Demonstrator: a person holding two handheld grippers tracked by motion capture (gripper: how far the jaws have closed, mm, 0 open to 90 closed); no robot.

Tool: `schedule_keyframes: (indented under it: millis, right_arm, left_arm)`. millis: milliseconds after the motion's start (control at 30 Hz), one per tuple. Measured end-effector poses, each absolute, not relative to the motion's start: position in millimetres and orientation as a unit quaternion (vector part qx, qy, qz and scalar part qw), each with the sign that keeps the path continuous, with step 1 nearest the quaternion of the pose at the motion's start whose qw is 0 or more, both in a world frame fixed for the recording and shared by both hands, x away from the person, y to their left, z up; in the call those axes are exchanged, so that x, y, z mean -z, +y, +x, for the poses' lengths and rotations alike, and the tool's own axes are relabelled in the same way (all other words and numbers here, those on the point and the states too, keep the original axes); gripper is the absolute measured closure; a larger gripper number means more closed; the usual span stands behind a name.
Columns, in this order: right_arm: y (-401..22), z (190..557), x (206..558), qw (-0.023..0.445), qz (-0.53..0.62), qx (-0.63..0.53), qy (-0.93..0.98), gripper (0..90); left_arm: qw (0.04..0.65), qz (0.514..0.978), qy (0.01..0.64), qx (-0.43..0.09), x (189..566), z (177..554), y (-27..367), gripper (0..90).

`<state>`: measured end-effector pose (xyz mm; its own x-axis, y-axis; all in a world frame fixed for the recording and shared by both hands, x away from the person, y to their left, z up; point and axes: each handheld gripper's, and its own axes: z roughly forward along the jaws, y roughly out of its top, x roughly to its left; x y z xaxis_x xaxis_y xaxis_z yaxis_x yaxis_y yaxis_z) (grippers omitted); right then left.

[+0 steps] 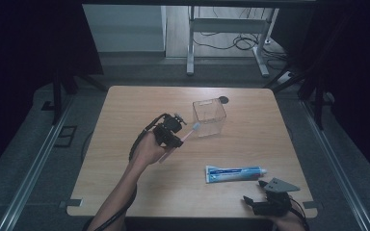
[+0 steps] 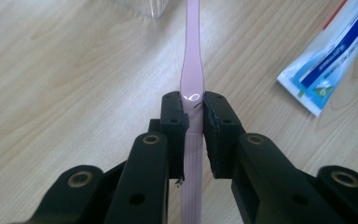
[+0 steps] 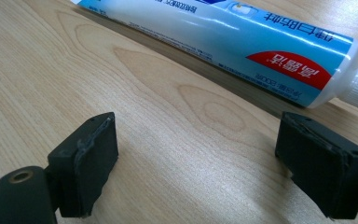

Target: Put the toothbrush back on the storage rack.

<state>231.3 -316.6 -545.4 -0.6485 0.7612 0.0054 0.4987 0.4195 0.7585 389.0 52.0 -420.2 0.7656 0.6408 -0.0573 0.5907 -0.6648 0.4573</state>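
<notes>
Left gripper point(image 1: 179, 136): clamped on the pink toothbrush point(image 2: 192, 84), both pads pressing the handle at its wide part.
Toothbrush: lifted off the wooden table point(image 1: 125, 159); its handle runs straight out between the jaws, and its bristled head point(image 1: 195, 126) lies just beside the clear plastic box point(image 1: 209, 117).
Right gripper point(image 3: 205, 163): jaws wide apart, holding nothing, low over the table's near edge.
Toothpaste tube point(image 1: 235, 173): flat on the table, just beyond the right gripper's jaws, apart from them.
</notes>
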Motion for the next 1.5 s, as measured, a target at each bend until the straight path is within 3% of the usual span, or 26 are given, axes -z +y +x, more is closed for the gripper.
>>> schedule_keyframes:
  millis: [533,1500]
  right_arm:
    - [-316.7,231.3,545.4,0.173,0.382,-0.380,0.824,12.5]
    - [-316.8,231.8,545.3,0.172,0.380,-0.380,0.826,12.5]
  left_arm:
    - [0.265,0.903,0.328,-0.077,389.6,408.5,38.7,78.9]
    - [0.316,0.885,0.318,-0.122,369.9,458.3,-2.5,79.0]
